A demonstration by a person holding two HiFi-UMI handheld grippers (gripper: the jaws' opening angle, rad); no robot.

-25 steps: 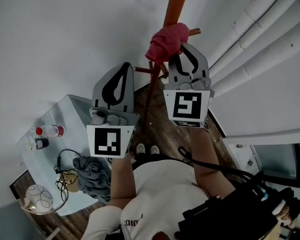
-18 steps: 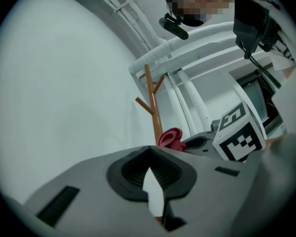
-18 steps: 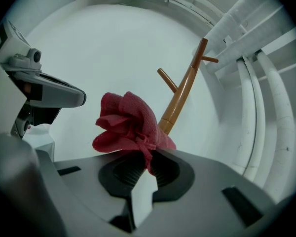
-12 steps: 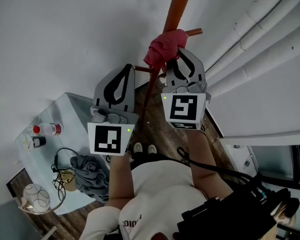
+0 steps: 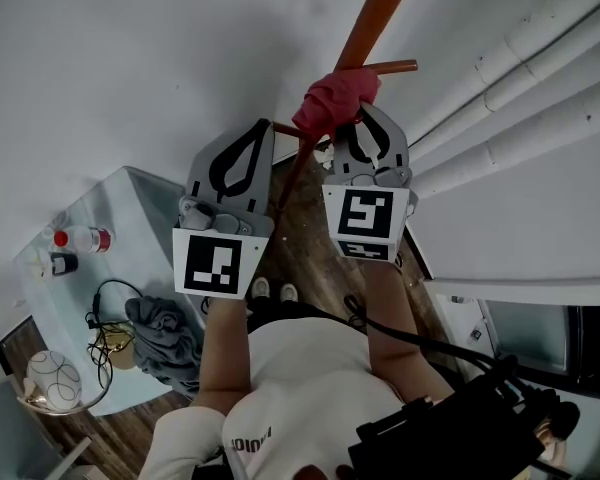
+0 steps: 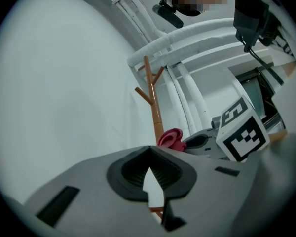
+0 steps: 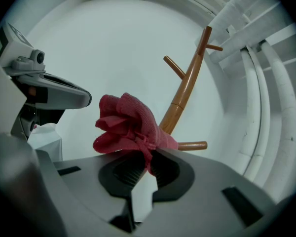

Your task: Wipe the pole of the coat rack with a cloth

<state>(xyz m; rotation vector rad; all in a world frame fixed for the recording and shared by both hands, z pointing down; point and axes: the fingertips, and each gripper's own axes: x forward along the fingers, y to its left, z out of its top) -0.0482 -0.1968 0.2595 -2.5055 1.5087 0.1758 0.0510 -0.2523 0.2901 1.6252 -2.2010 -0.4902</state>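
Note:
The orange-brown coat rack pole [image 5: 377,20] slants up from the floor, with side pegs [image 5: 392,68]. A red cloth [image 5: 333,102] is bunched against the pole just below one peg. My right gripper [image 5: 364,116] is shut on this cloth [image 7: 124,123], which it presses onto the pole [image 7: 185,94]; its jaw tips [image 7: 147,163] pinch the cloth's lower fold. My left gripper [image 5: 257,130] hovers left of the pole, shut with nothing in it. The left gripper view shows its closed tips [image 6: 149,151], the pole [image 6: 155,108], the cloth [image 6: 171,139] and the right gripper [image 6: 203,142] beyond.
A pale blue table [image 5: 130,203] at the lower left holds a red-capped bottle [image 5: 80,239], a grey cloth [image 5: 162,328], cables and a round white ball [image 5: 52,378]. White pipes [image 5: 520,88] run along the wall on the right. The floor is dark wood [image 5: 315,218].
The right gripper and the red cloth have slid a little down the pole, from level with the side peg to just under it. The left gripper stays beside it, still shut.

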